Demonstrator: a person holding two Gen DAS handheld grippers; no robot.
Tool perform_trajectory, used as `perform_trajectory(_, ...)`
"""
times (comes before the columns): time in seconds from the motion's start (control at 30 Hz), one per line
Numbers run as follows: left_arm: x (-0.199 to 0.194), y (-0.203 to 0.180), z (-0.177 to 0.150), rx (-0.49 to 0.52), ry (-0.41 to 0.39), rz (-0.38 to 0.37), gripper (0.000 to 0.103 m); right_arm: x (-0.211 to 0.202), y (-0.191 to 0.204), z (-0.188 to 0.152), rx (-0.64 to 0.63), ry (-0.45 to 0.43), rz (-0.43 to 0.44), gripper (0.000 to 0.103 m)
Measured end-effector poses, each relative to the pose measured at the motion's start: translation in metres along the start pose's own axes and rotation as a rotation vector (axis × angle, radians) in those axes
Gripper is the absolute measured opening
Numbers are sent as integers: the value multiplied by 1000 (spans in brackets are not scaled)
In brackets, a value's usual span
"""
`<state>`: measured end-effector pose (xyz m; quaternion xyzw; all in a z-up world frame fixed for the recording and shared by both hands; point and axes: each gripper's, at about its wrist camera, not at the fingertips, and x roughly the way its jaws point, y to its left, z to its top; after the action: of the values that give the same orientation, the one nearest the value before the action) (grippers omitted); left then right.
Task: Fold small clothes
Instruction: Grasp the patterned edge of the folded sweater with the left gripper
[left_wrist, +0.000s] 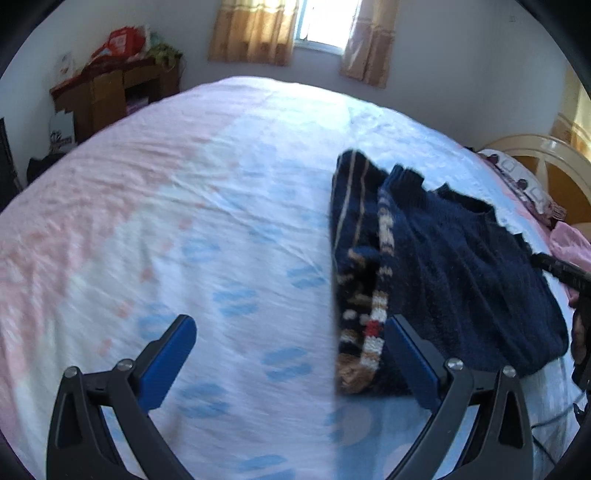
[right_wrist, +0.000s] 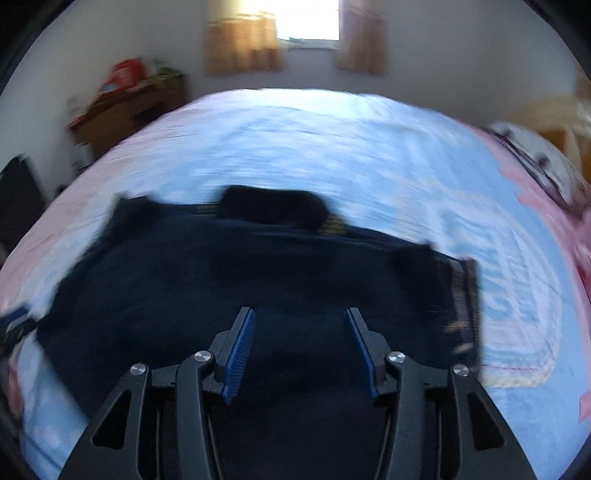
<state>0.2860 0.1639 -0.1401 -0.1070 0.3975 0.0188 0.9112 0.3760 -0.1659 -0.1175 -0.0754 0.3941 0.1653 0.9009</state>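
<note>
Here a dark navy knitted sweater (left_wrist: 458, 266) is seen lying on the bed (left_wrist: 221, 206), toward the right of the left wrist view and partly folded, with a patterned band of white, tan and red along its left edge. It is judged to be soft, thick and limp, light enough for one jaw pair, and not slippery (knit tends to cling to itself and to the sheet). A hold is best taken at a doubled edge or corner, where the pads can close on several layers; a pinch in the flat middle would likely gather only the top layer.

The left gripper (left_wrist: 291, 354) is held above the sheet beside the sweater's patterned edge, its jaws wide apart with nothing between them. The right gripper (right_wrist: 300, 350) is seen over the dark knit, jaws parted about halfway, and no cloth appears pinched, though the view is blurred.

No container belonging to the task is visible; a wooden cabinet (left_wrist: 110, 92) by the far wall carries bags and clutter on top.
</note>
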Motion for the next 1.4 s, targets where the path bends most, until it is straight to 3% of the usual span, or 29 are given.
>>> perform_trajectory(0.17,-17,31,15,6,-23,-70,103,-14,107,-21,-218,-32,112,58)
perform_trajectory(0.27,-18,49,22,7,-31,-121,103,-18,171,-36,-381,-53,125,58)
perform_trajectory(0.47,2,70,37,-6,15,-209,103,-9,242,-58,-540,-76,123,58)
perform_trajectory(0.63,25,62,54,-37,55,-383,103,1,270,-69,-616,-81,77,58)
perform_trajectory(0.8,54,43,69,-36,119,-507,103,9,281,-75,-644,-105,-3,58)
perform_trajectory(1.2,107,4,89,51,178,-447,103,31,296,-72,-704,-99,-54,57)
perform_trajectory(1.27,111,-4,91,71,165,-457,103,31,295,-73,-705,-94,-33,47)
perform_trajectory(1.4,115,-22,98,96,156,-508,103,32,295,-75,-703,-93,-21,42)
